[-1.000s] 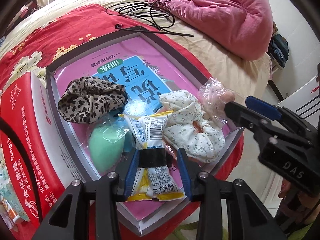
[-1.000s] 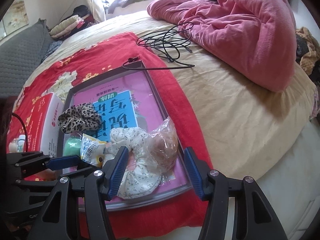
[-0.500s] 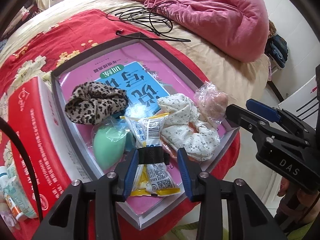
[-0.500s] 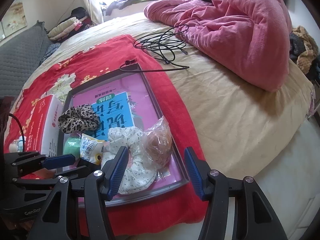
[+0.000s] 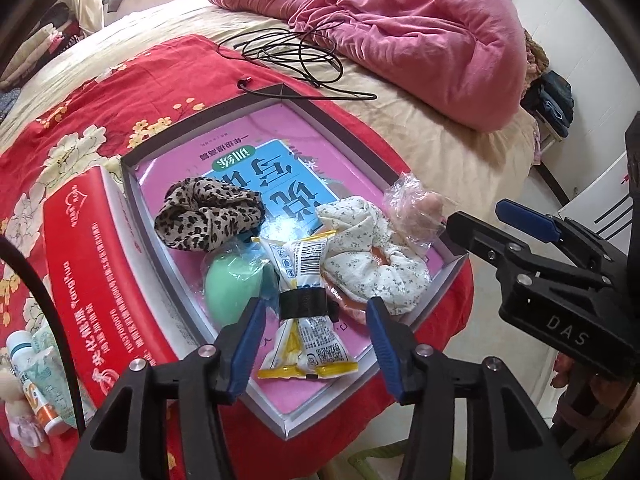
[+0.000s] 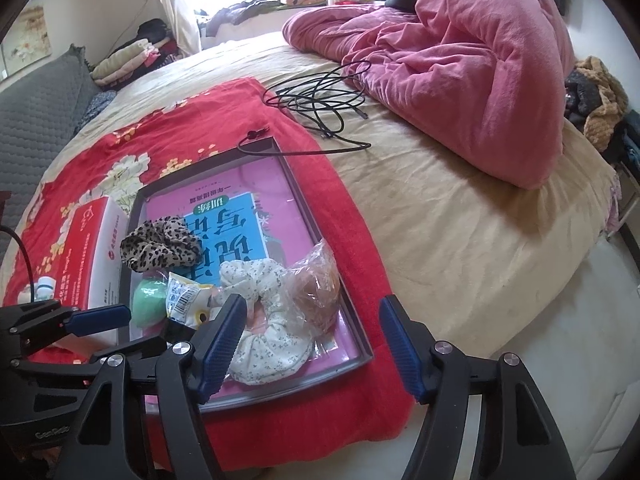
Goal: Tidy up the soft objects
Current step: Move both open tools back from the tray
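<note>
Two hand-held grippers are hovering over a grey-rimmed tray (image 5: 132, 200) lying on a red floral blanket (image 5: 132, 92) on a bed. The left gripper (image 5: 314, 344) is standing released, its jaws having just been opening, with a yellow-and-white snack packet (image 5: 304, 308) lying between the blue pads, which are clear of it on both sides. The packet, cinched at its waist by a black band (image 5: 303, 303), is resting at the tray's near edge. The right gripper (image 6: 316, 344) is also standing released, its jaws having just been widening, with nothing pressed between them.

Doing this step well probably means backing the left gripper straight away so a pad is not snagging the crinkly wrapper and dragging it over the rim.

Crowding the tray's near end are a leopard-print scrunchie (image 5: 208, 216), a mint-green makeup sponge (image 5: 232, 280) in clear wrap, a cream floral scrunchie (image 5: 372, 248) and a clear bag holding something pinkish (image 5: 416, 216). All are sitting on a pink-and-blue printed book cover (image 5: 280, 168). They are looking light and squashy, likely yielding under any pinch. A red box (image 5: 92, 280) is lying just beside the tray.
</note>
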Demonstrator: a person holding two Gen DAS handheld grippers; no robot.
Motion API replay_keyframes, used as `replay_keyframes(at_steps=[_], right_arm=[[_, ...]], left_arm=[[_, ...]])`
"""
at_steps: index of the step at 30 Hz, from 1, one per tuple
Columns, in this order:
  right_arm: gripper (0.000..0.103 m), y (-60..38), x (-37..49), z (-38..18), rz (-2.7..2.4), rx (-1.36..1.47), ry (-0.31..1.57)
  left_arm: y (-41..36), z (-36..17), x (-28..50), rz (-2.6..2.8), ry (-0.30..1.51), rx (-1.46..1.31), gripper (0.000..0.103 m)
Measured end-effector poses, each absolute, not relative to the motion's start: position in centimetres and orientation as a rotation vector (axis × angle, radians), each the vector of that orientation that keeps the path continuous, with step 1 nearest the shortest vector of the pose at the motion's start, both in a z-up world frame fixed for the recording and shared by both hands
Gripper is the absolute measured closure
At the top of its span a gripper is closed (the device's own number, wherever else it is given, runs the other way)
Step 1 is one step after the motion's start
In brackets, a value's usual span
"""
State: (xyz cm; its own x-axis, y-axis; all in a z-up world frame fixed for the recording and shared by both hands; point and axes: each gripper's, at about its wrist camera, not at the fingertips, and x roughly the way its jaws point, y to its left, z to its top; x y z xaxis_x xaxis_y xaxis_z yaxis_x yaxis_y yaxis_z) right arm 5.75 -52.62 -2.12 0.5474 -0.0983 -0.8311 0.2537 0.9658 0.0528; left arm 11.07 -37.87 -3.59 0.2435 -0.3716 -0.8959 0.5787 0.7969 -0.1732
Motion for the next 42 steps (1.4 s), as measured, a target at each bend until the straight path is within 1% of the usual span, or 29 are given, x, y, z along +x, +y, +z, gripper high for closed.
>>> replay_keyframes(at_steps=[3,10,23,27,42], right_arm=[[0.032,-52.3,5.6,-1.8,-0.216,0.172,0.964],[0.029,-51.4,5.1,-0.7,-0.223,0.154,0.948],[0.028,-49.2,4.6,1.4,-0.227,0.096,0.919],[0.027,-48.5,4.4,2.0,-0.225,0.086,0.908],[0.027,-46.2,3.7,3.6,-0.232,0.059,0.883]], left_arm=[[-37.5,-3.1,10.7,-0.645,1.145,0.214,0.043],[-36.3,-2.1,10.1,-0.623,1.124,0.212,0.036],[-33.8,-0.3,9.3,-0.587,1.091,0.192,0.033],[-33.1,0.3,8.9,-0.578,1.077,0.191,0.028],[-29.9,1.8,8.1,-0.532,1.05,0.17,0.024]])
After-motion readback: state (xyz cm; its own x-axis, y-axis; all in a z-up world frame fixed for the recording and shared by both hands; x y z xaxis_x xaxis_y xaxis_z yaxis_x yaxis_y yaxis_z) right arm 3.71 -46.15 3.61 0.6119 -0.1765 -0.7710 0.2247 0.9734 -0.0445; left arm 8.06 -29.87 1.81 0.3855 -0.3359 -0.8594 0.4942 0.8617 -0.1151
